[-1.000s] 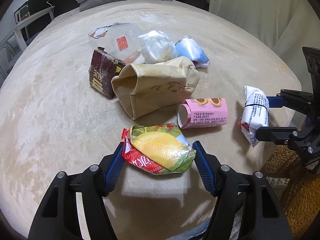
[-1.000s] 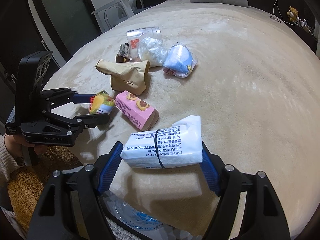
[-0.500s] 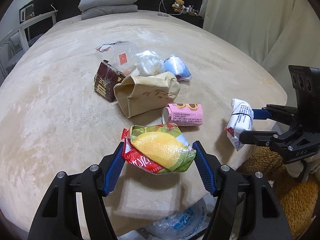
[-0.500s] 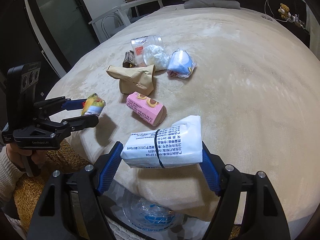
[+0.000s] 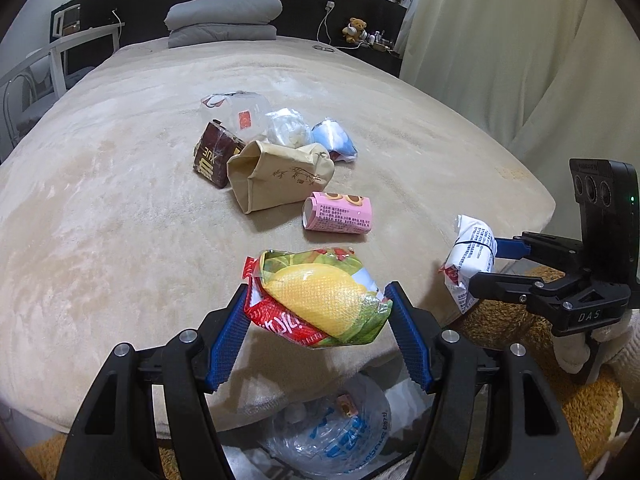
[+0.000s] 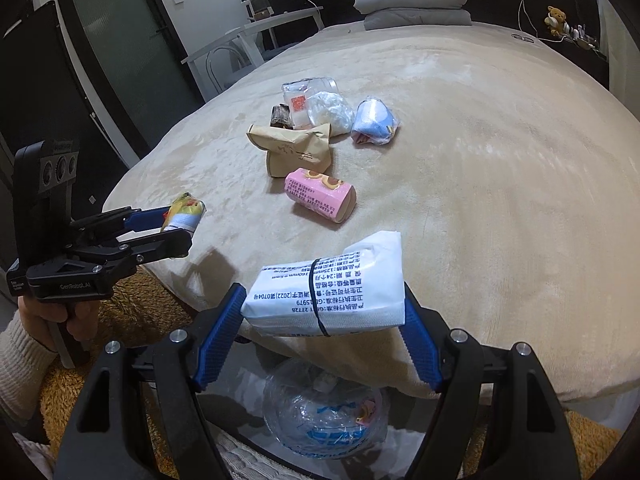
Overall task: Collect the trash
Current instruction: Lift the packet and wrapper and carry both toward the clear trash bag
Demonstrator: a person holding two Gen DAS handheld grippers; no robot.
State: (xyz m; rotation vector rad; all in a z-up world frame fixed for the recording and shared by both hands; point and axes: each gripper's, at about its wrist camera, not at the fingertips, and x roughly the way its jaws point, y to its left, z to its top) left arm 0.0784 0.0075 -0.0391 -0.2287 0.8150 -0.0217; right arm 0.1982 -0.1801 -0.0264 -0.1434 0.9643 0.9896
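At the far left of the right wrist view, a hand [image 6: 60,314] in a cream sleeve holds the left hand-held gripper [image 5: 318,322], whose blue pads are clenched on a crumpled yellow-and-red snack wrapper [image 5: 320,300], lifted clear of the beige bed [image 5: 120,200] near its foot edge. Further up the bed lies the remaining trash: a brown packet [image 5: 214,156] touching a tan paper bag [image 5: 280,180] lying on its side, a clear plastic bag [image 5: 240,110] and a white crumpled bag [image 5: 288,132] behind them, a blue-and-white wrapper [image 5: 334,144] just beside, and a pink carton [image 5: 340,216] lying nearer. Below the bed's edge, a clear bag with blue print [image 5: 332,436] sits open on the floor. To the right, the right hand-held gripper [image 6: 322,320] grasps a white printed packet [image 6: 332,292] bound with a black band, held off the bed above that bag.
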